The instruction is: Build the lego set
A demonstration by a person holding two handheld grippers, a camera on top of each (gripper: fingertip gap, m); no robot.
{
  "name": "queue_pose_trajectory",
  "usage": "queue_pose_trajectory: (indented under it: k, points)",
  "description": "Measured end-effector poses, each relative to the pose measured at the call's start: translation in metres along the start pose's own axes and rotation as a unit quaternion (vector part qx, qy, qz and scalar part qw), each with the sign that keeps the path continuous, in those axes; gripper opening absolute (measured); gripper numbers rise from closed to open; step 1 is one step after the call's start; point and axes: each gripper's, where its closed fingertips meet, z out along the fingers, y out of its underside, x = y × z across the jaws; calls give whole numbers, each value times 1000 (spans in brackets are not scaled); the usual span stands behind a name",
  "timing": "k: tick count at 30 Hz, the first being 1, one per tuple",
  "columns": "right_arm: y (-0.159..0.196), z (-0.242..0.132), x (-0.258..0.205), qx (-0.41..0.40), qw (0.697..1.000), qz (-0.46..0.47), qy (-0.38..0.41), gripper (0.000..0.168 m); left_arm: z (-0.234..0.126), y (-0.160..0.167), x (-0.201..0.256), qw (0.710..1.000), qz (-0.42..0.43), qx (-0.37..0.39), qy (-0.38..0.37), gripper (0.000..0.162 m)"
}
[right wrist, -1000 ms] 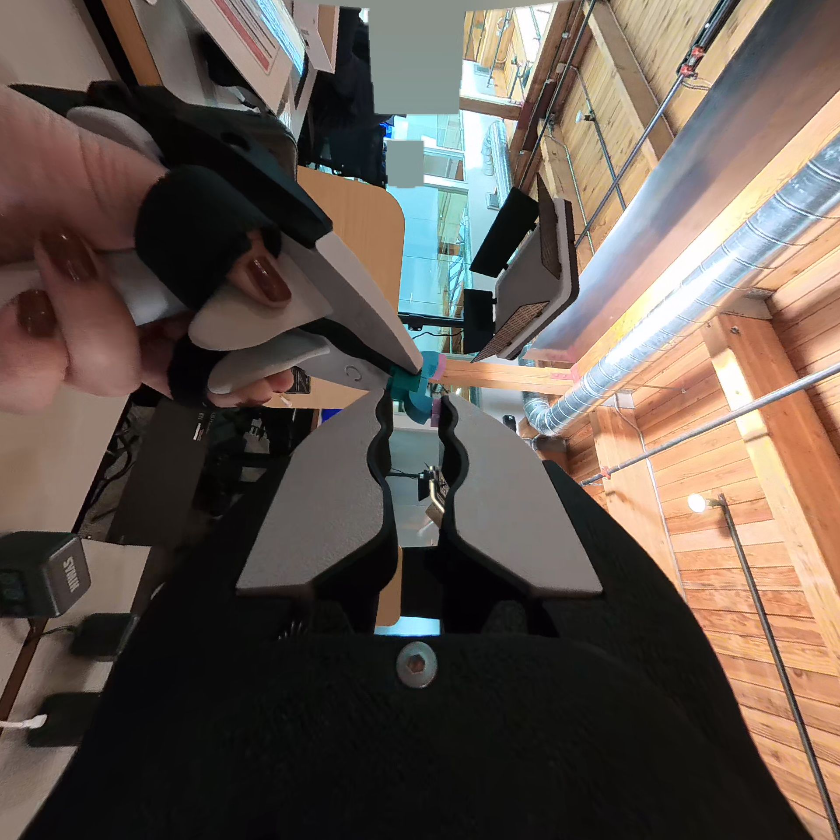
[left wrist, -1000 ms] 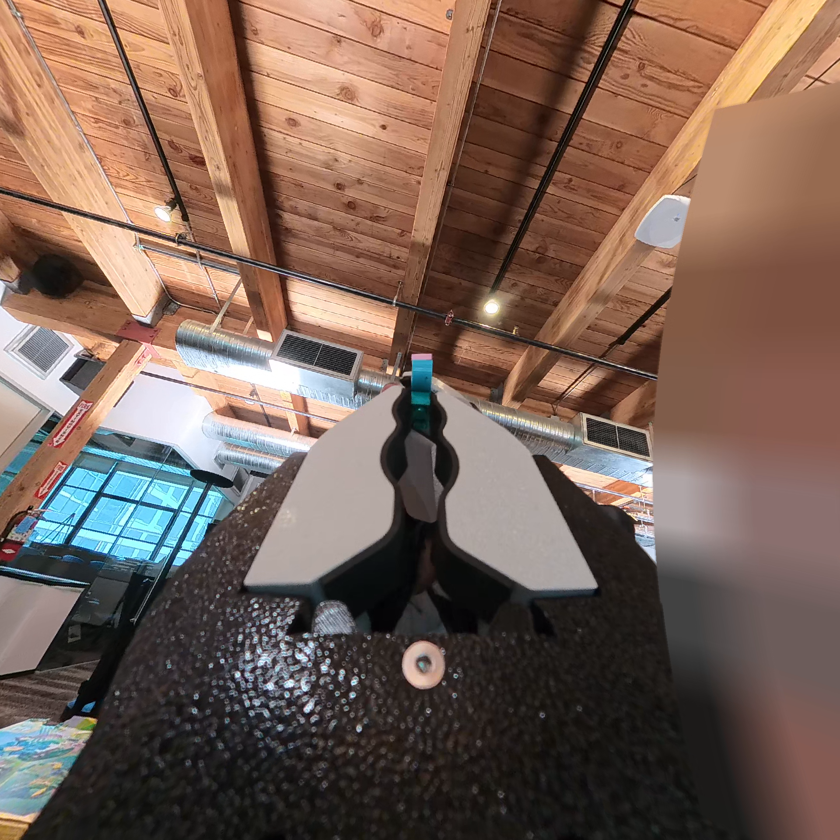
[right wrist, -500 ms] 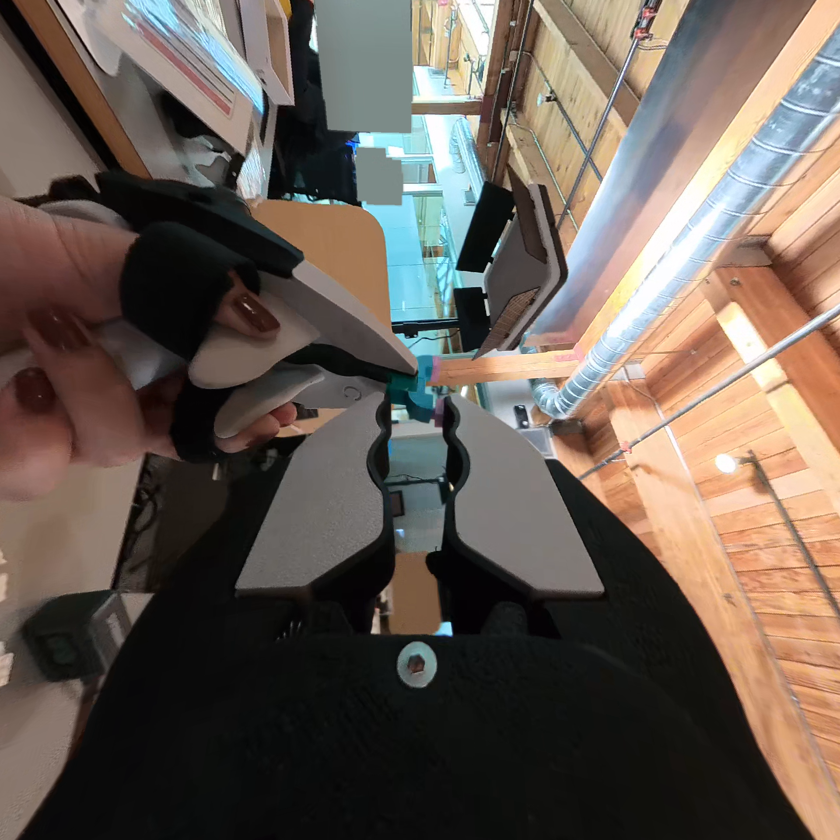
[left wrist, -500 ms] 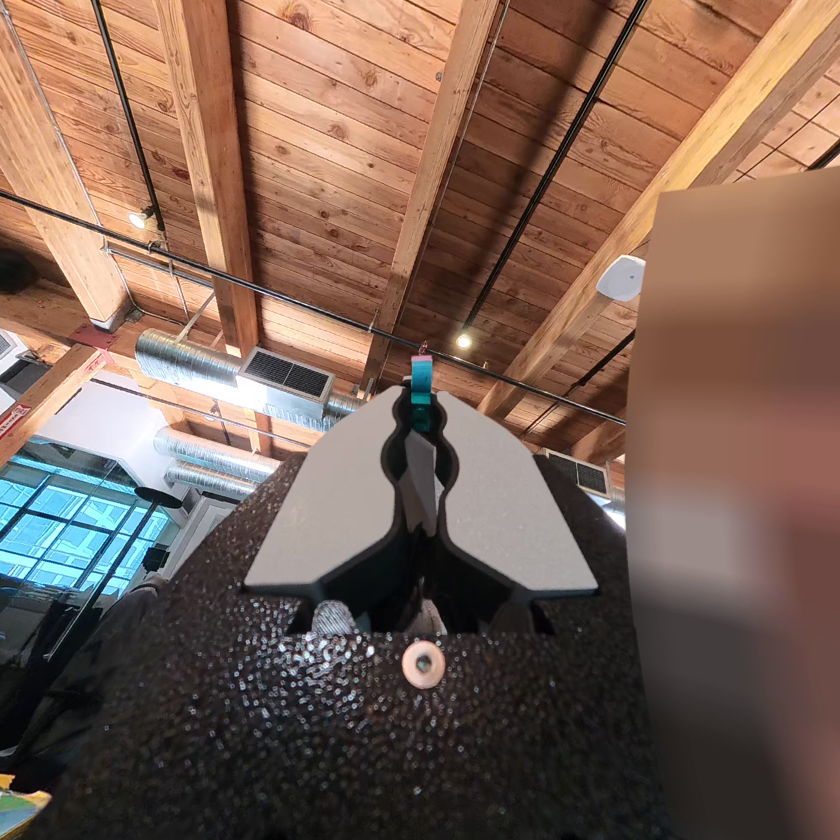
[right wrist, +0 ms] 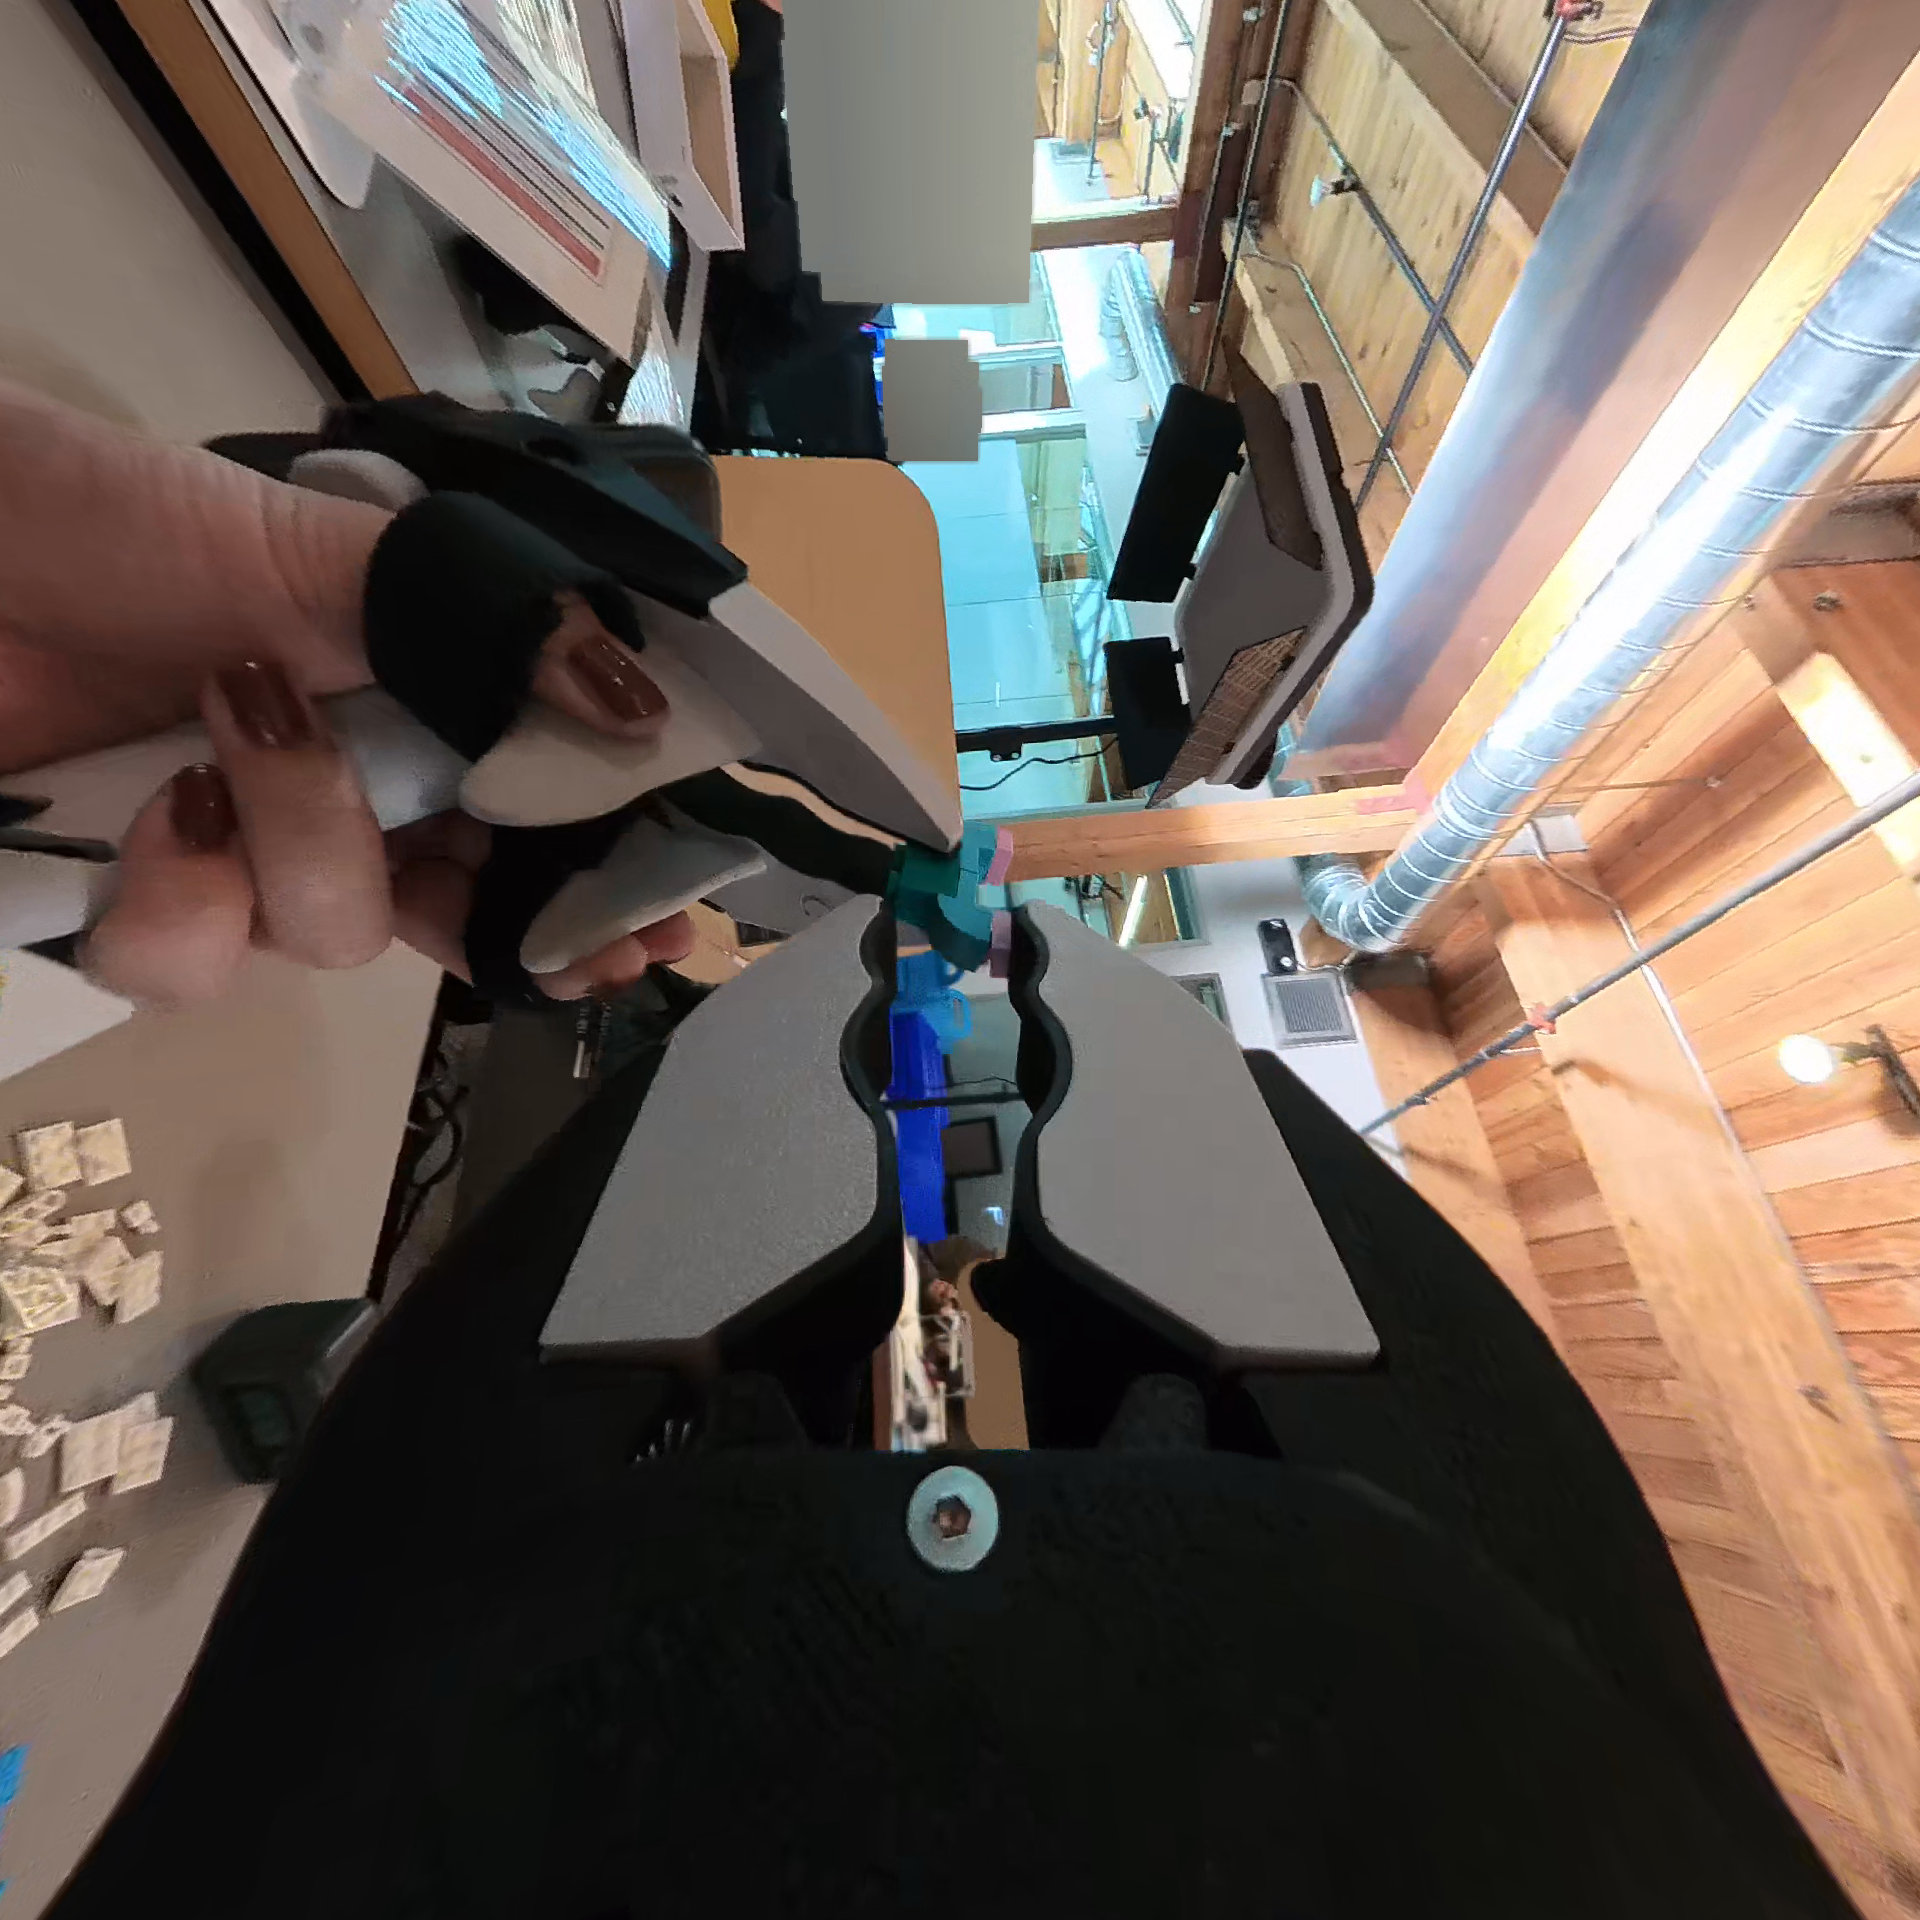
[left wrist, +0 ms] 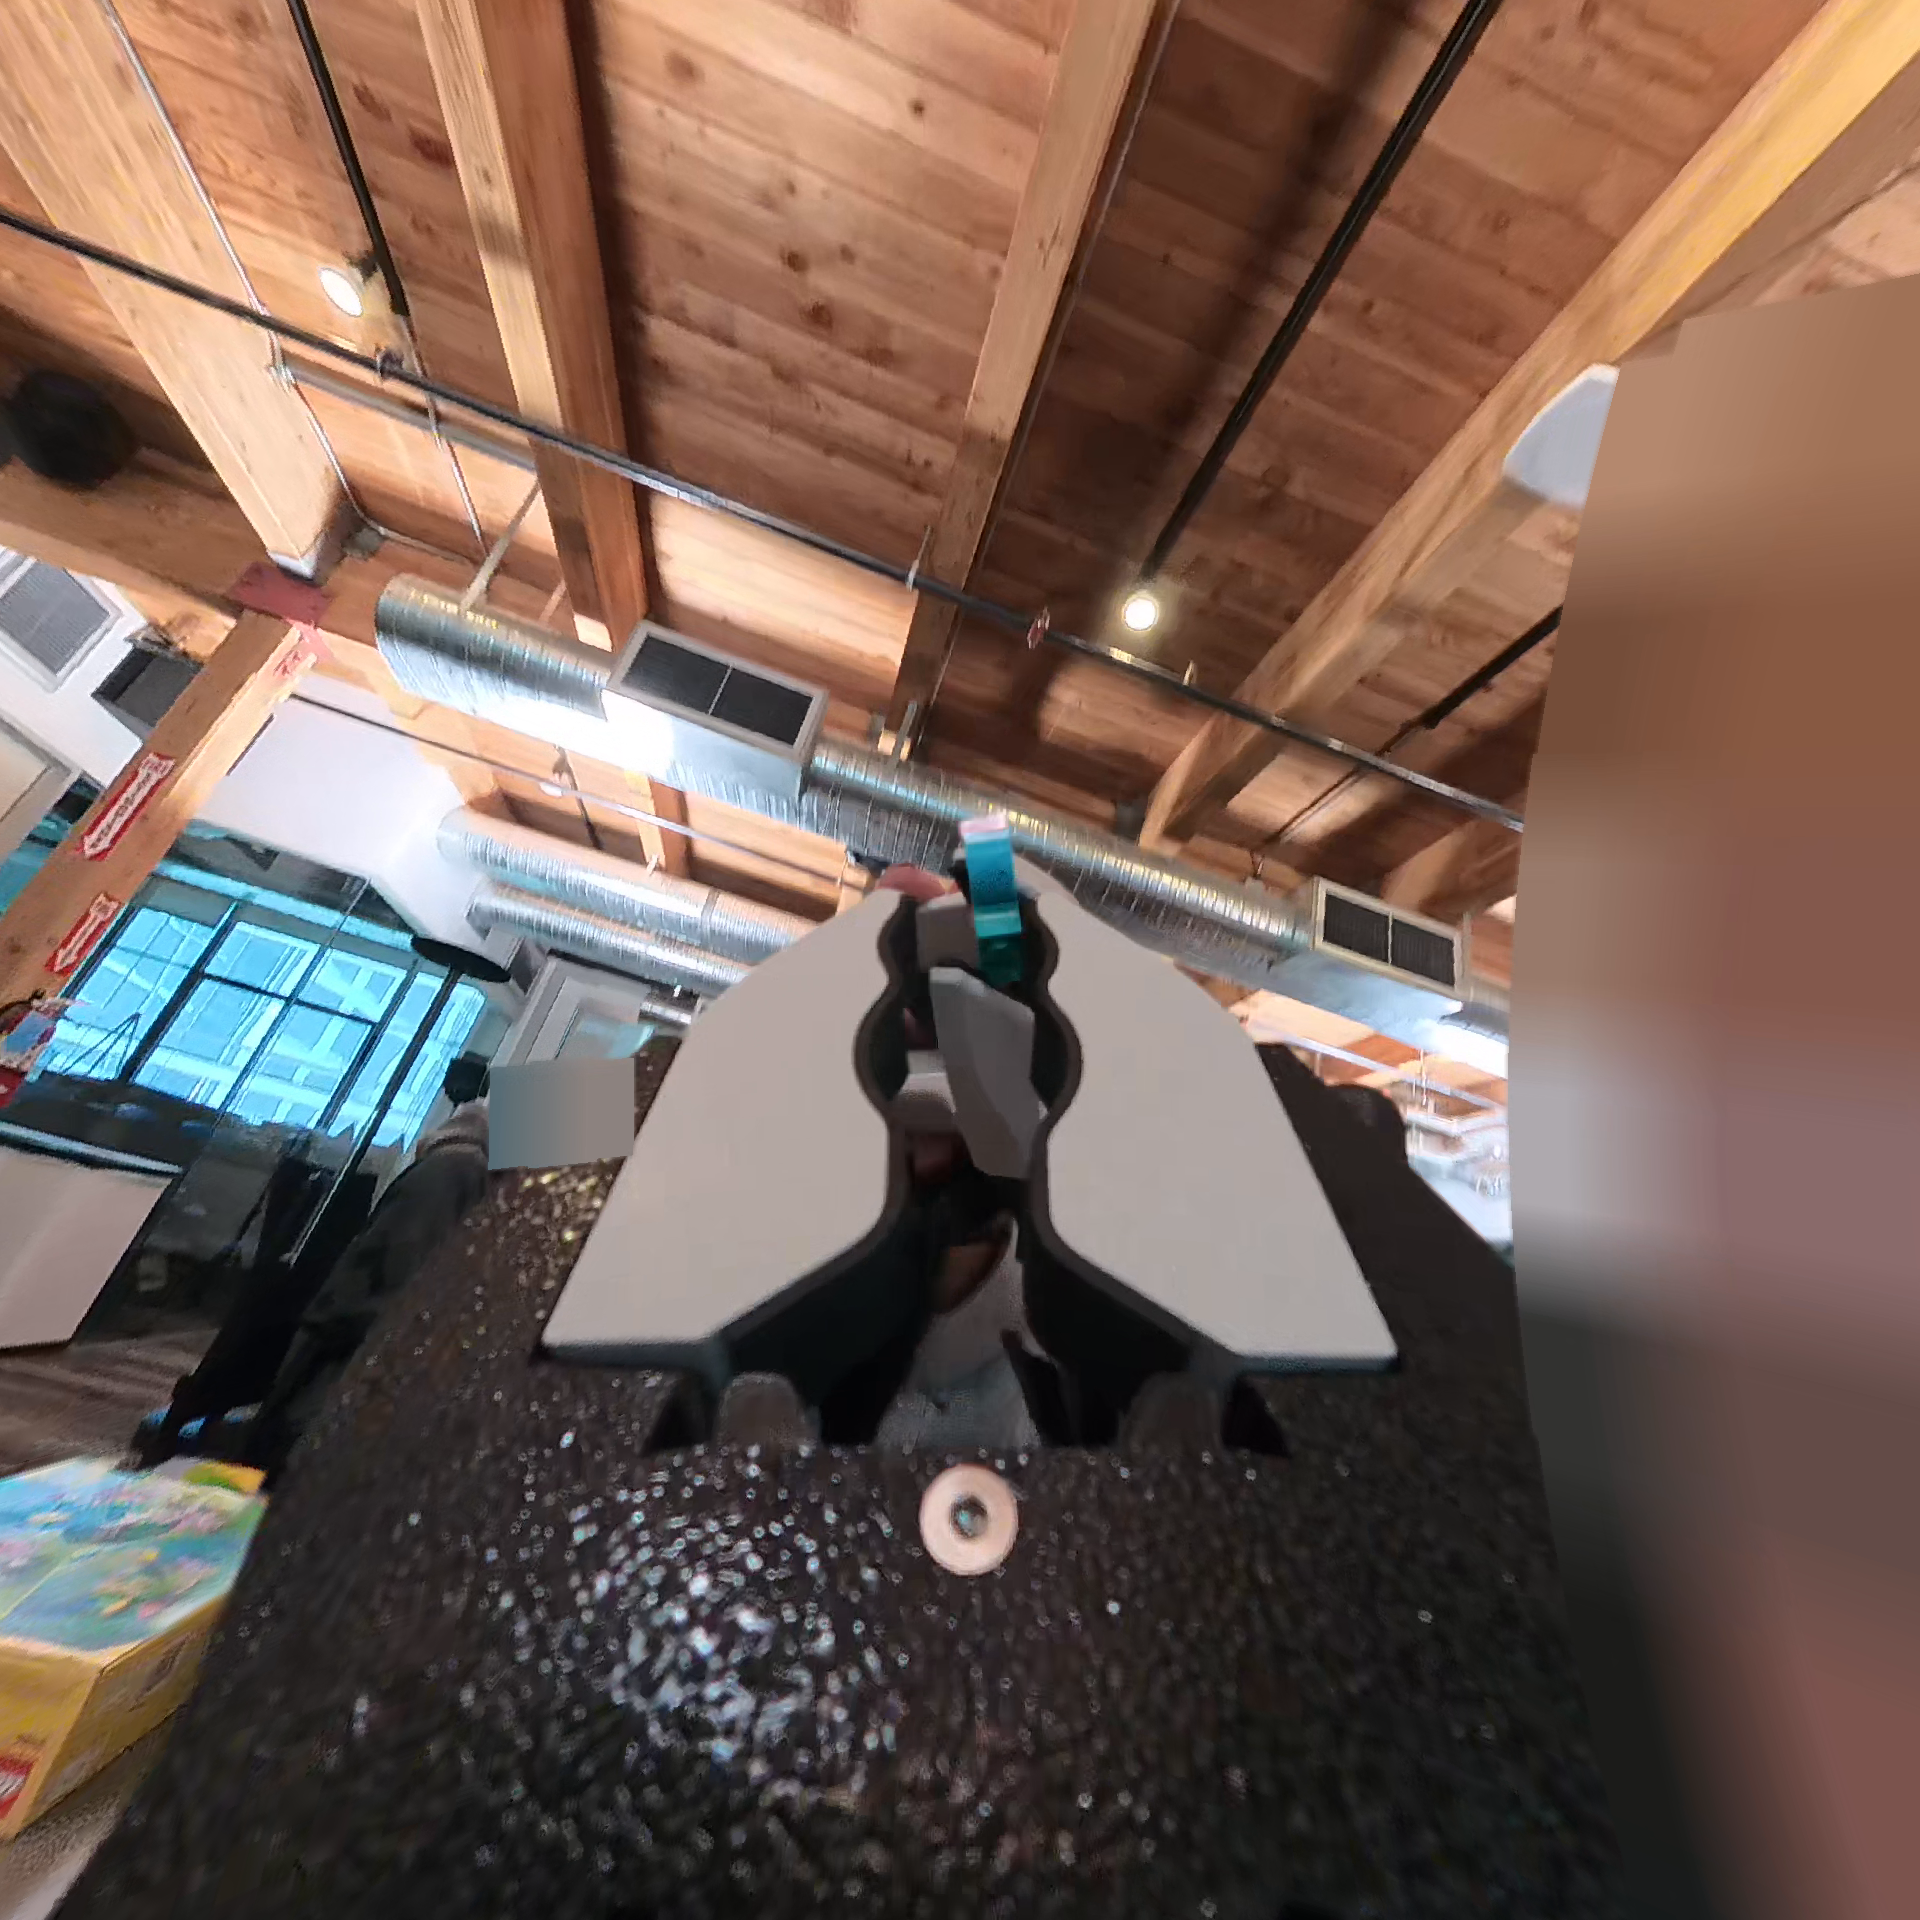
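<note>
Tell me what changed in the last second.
The left gripper has spread its jaws wider, and the teal-and-pink lego piece now leans on one finger. The right gripper has moved in, so the piece sits between its tips. Its jaw gap looks unchanged.

My right gripper (right wrist: 951, 925): gap between tips plugged by teal-pink lego piece (right wrist: 951, 904); left gripper (right wrist: 914, 842) blocks upper-left. Open air rightward.
</note>
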Motion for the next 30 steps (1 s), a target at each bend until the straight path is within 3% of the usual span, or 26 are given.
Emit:
queue_pose_trajectory:
  k: [4,10,14,24,30]
  points:
    - [-3,-4,-4,11,1000,3,-26,19,1,6,2,998,9,-56,3,24]
    - [-6,-7,-10,14,998,-17,-59,19,-1,21,7,991,-5,-133,26,21]
    - [-2,-7,-11,7,998,-13,-65,20,0,21,9,991,14,-128,30,8]
    - [-7,-2,2,-12,999,-25,38,23,4,6,14,999,-4,-21,41,8]
    - [-6,-4,1,-15,998,-48,31,22,4,10,13,999,8,-37,35,8]
